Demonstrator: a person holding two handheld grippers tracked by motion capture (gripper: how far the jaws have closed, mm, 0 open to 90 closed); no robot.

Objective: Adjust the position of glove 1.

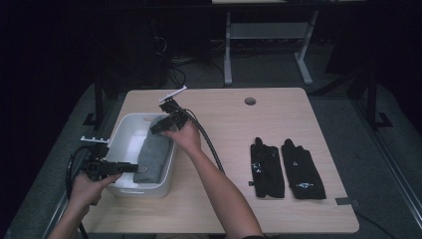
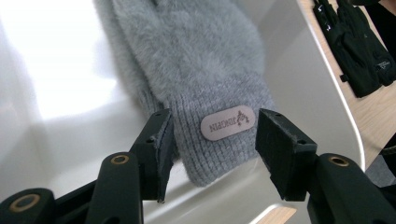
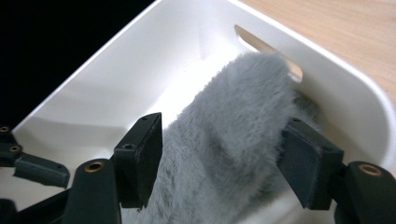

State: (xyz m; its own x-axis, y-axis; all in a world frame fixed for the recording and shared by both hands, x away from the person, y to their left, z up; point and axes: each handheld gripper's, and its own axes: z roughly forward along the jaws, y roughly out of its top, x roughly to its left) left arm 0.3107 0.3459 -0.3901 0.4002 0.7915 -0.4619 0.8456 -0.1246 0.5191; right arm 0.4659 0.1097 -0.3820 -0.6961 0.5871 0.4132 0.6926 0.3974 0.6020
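**Grey fleece glove laid in the white bin, both sets of jaws spread around it**

Nearest the person, the left gripper [image 1: 130, 168] reaches in over the bin's near wall; its jaws stand spread either side of the knitted cuff, the pads not pressing on it. The grey glove [image 1: 153, 155] lies lengthwise inside the white bin [image 1: 121, 190], which sits on the left part of the worktop [image 1: 224, 209]. Farther back, the right gripper [image 1: 158, 128] hangs over the fingertip end, jaws likewise spread with the fluffy tip between them, apparently not gripped.

The glove looks light, soft and limp; it would likely sag and fold if lifted at one end. The ribbed cuff [image 2: 219, 140], firmer than the pile and bearing a small oval label [image 2: 228, 124], seems the surest place to pinch. The body is plush, long-piled grey fleece.

Well apart to the right lie a pair of black gloves [image 1: 286, 169], flat on the worktop.
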